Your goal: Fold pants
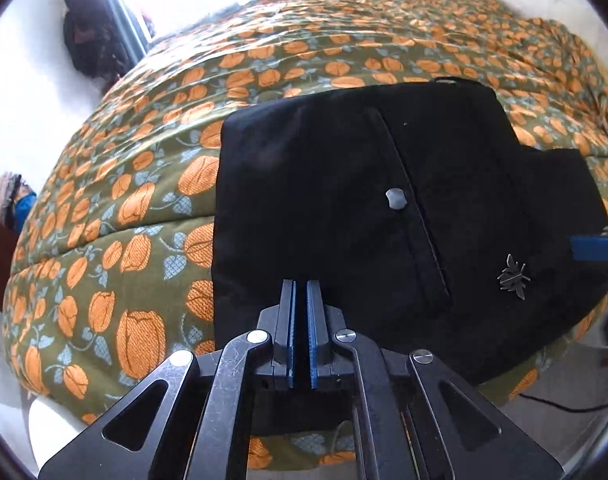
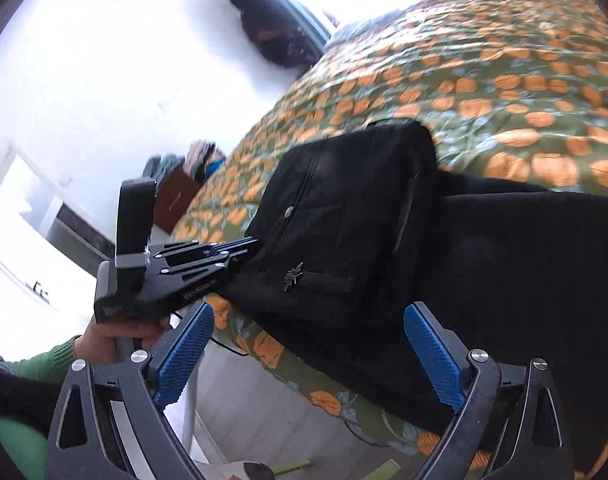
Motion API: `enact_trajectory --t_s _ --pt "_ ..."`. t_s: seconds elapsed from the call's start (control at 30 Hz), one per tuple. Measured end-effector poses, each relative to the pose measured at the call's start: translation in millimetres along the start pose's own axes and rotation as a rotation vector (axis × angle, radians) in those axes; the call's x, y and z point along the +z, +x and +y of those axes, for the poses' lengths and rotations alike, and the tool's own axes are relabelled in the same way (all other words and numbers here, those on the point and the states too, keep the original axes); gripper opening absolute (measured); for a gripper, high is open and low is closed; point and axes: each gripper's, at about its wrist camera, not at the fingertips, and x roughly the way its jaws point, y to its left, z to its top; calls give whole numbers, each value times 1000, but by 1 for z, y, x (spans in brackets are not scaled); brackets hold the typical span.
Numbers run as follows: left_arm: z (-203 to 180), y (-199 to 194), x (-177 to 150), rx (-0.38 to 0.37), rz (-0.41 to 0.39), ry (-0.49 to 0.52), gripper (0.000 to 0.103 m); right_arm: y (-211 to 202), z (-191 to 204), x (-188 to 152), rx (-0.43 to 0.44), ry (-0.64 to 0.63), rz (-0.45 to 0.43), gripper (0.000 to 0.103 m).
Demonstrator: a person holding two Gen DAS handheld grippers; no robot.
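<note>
In the left wrist view, the bed (image 1: 115, 184) with its green cover printed in orange flowers fills the left and top of the frame, and the black pants (image 1: 344, 208) lie folded on it from the centre to the right, back pocket upward with a grey button (image 1: 396, 199) mid-frame and a small metal emblem (image 1: 512, 271) at lower right. The left hand-held gripper (image 1: 300, 292) sits at lower centre with its blue pads drawn together, tips over the near edge of the cloth; whether any fabric is pinched between them cannot be told. In the right wrist view, the person's hand (image 2: 119, 336) in a green sleeve holds that left tool at centre left, its tips touching the edge of the pants. Further right, the right hand-held gripper (image 2: 308, 344) stands with its blue fingers (image 2: 432, 356) wide apart, the near part of the pants between and beyond them, nothing gripped.
</note>
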Motion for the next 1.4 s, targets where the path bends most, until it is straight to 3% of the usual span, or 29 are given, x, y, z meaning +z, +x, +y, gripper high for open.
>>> enact_trajectory --t_s 0.1,0.2,0.3,0.47,0.53,0.7,0.8,0.87,0.97,1.0,1.07,1.2,1.4 --pt "10 -3 -2 -35 2 -24 3 14 -8 4 -26 37 36 92" --pt "12 -3 -2 -41 -4 -35 3 11 -8 7 2 46 31 91" --pt "11 0 -2 -28 -10 -22 3 9 -4 10 31 5 41 84" --pt "16 0 -3 -49 -9 -45 3 20 -4 16 0 -60 121 80" --pt "16 0 -3 -51 -11 -46 3 26 -10 21 49 -36 141 78" --pt "19 0 -4 -54 -11 -55 3 25 -29 32 204 29 171 56" --pt "21 1 -4 -65 -12 -63 4 34 -39 32 185 46 255 40" --pt "20 2 -4 -55 -12 -58 4 43 -47 31 173 98 301 39" --pt "20 2 -2 -51 -11 -63 4 50 -39 33 173 112 297 39" --pt "21 2 -2 -53 -8 -68 5 51 -36 34 167 109 298 35" --pt "27 -1 3 -65 3 -82 10 46 -26 37 148 79 284 24" --pt "51 -29 16 -138 -29 -180 47 6 -3 51 170 33 199 20" --pt "70 -66 32 -196 -91 -251 51 -64 20 64 159 -37 110 20"
